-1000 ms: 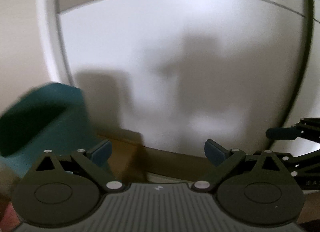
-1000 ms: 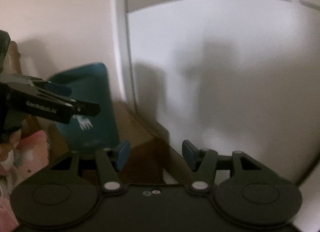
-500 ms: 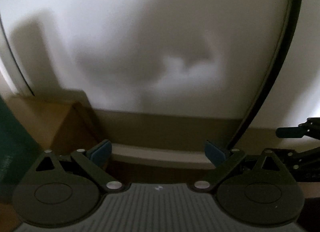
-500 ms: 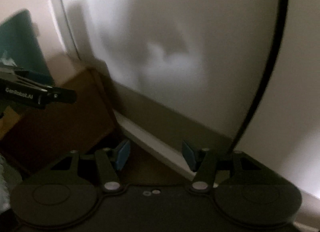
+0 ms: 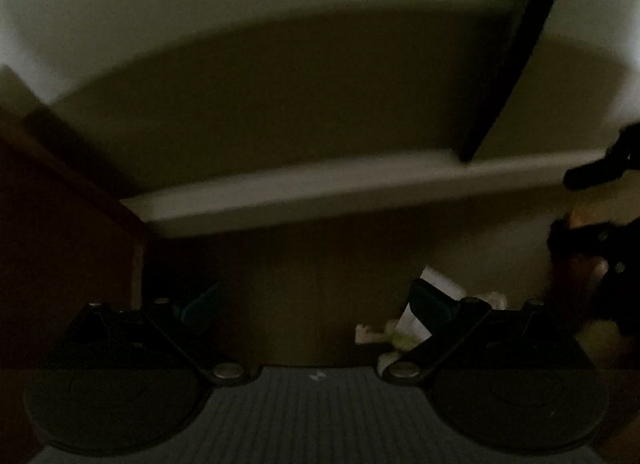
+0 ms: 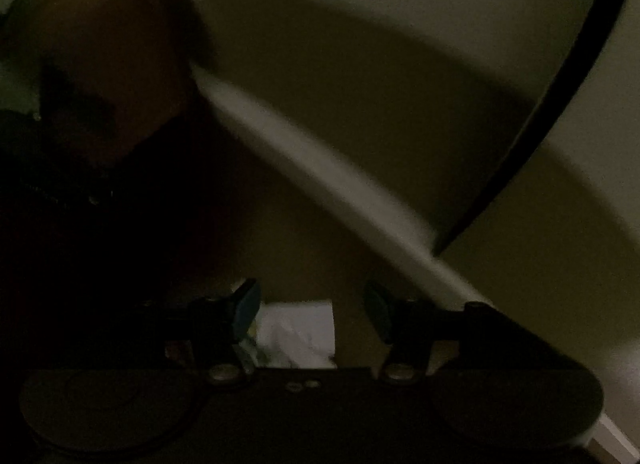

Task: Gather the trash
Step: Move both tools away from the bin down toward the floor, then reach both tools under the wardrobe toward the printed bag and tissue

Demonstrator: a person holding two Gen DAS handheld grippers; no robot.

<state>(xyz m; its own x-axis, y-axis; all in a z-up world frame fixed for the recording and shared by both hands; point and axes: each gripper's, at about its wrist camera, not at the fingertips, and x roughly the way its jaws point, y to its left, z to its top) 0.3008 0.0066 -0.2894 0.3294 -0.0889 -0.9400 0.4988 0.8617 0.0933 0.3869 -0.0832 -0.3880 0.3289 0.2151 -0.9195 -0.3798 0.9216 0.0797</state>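
Left claw (image 5: 316,306) open, white trash (image 5: 404,328) beside right finger

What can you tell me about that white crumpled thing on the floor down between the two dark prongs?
The crumpled white paper looks like a tissue or wrapper, creased and folded, with a faint greenish smudge at its left edge. It lies on the dim floor below the white baseboard. In the right view it sits low between the open right tool, nearer its left pad, which seems not to press it. The frame's darkness and blur hide finer detail.

The white scrap (image 6: 296,334) on the floor is dim and blurred, its lower edge hidden behind the right gripper's (image 6: 310,310) body. The brown box (image 5: 60,244) sinks into shadow, cut off at the left edge.
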